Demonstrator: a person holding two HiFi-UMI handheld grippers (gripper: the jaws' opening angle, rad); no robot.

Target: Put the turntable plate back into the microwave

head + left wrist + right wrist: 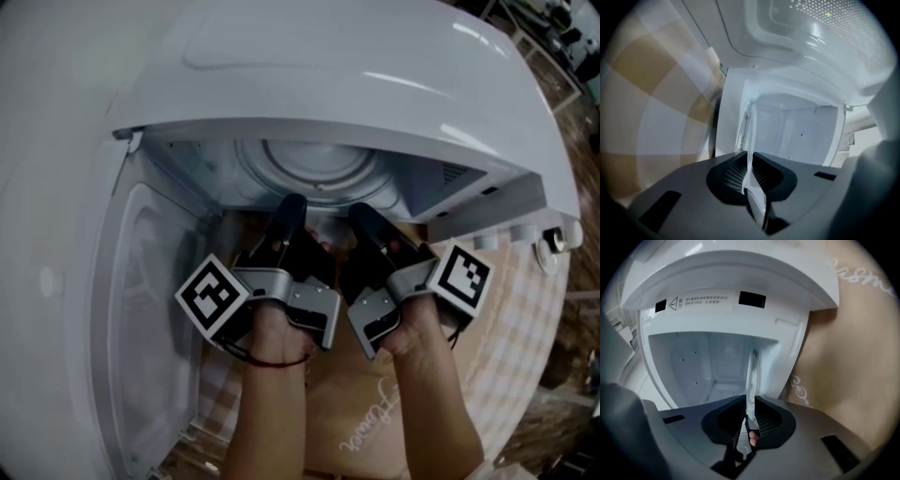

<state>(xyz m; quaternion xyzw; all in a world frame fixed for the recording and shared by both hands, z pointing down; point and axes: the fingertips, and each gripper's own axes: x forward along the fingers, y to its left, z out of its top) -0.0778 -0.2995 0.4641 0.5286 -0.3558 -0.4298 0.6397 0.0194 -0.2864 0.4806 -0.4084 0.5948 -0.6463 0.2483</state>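
Reaching side by side into the open front of the white microwave oven, the two tongs share one load: the clear round glass turntable plate.

The left tongs are closed to a narrow slit on the plate's near rim, and the glass runs edge-on from between the ribbed pads straight towards the cavity. The right tongs are clamped the same way on the same near rim, just beside the left pair. Neither hand is nearer, as both grip the plate at about the same depth.

The plate lies directly ahead of both tongs, away from the person. From above, most of its disc sits under the oven's roof and inside the opening. Being round, it has no long axis to line up. What matters is its flat face, which looks roughly level here, and how its centre stands over the middle of the cavity floor.

The hub or roller ring it must seat on is not visible in any view, so whether the plate rests on the floor or hangs above it cannot be told.

The white oven door stands swung open at the left, clear of the arms. The oven sits on a tabletop under a beige-and-white checked cloth.

The coming move looks like a short push inward and a level lowering, with both pairs let go together.
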